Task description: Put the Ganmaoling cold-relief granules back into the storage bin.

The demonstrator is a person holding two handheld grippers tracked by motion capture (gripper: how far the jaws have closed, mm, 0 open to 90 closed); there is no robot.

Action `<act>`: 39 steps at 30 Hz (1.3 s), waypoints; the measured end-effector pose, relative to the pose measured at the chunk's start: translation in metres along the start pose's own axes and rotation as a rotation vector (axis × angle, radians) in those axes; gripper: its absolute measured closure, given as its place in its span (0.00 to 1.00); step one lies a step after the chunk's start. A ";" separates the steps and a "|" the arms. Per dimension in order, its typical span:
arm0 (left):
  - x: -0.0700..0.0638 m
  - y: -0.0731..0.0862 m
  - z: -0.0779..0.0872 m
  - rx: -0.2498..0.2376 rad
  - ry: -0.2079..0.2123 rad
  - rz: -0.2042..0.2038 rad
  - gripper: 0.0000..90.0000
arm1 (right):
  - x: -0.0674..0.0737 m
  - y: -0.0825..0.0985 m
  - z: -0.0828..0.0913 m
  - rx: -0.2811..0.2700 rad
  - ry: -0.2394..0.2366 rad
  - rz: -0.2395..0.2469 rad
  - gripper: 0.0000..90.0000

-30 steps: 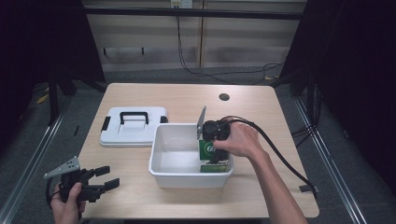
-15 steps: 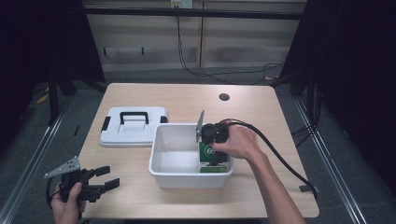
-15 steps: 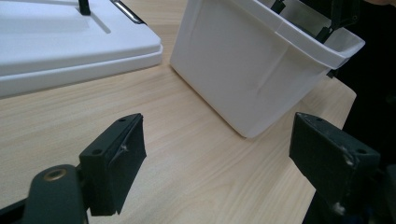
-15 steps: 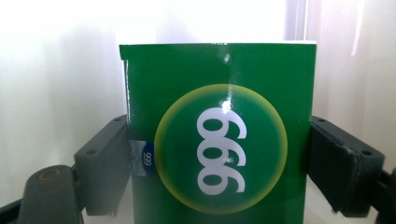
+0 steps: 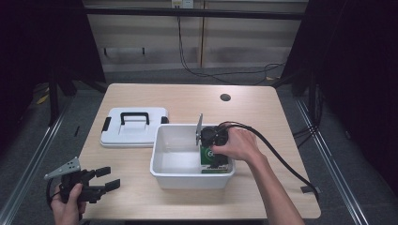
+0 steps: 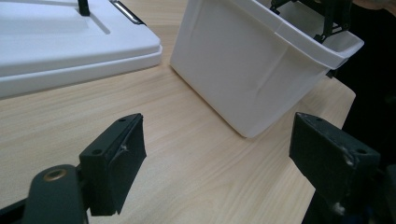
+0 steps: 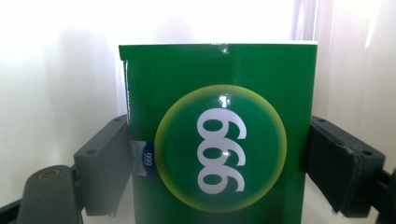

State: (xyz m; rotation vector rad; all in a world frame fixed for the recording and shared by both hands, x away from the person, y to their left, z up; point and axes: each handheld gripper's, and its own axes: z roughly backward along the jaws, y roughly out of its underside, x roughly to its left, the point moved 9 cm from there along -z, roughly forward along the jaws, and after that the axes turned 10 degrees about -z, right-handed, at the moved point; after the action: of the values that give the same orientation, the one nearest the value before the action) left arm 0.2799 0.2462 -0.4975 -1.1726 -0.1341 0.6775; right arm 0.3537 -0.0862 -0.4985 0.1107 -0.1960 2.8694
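A green box with a yellow-ringed circle and white digits stands upright in the right end of the white bin. My right gripper points down into the bin with a hand on top of it. In the right gripper view both jaws press against the sides of the green box, so the right gripper is shut on it, with the bin's white wall behind. My left gripper is held low at the table's front left corner. It is open and empty, and the left gripper faces the bin.
A white lid with a black handle lies flat on the table left of the bin, also seen as the lid. A round cable hole sits at the back right. The right gripper's black cable trails off the table's right side.
My right gripper has sunk a little lower and slightly left, carrying the green box deeper into the bin. The left gripper has stayed put.
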 end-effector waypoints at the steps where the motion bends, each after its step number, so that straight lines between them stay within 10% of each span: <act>1: 0.000 0.000 0.000 0.000 -0.001 0.001 0.20 | -0.001 0.000 0.000 0.003 0.002 0.005 0.17; 25: 0.000 0.000 0.001 -0.002 -0.002 0.000 0.20 | 0.001 0.001 0.003 -0.021 0.002 0.001 0.12; 39: 0.000 0.001 0.000 0.003 -0.001 0.002 0.21 | -0.001 0.008 0.023 -0.175 -0.010 -0.029 0.10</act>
State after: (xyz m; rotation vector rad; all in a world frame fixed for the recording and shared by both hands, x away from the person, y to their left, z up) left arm 0.2798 0.2464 -0.4981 -1.1697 -0.1322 0.6800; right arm 0.3538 -0.0976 -0.4765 0.0938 -0.4418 2.8079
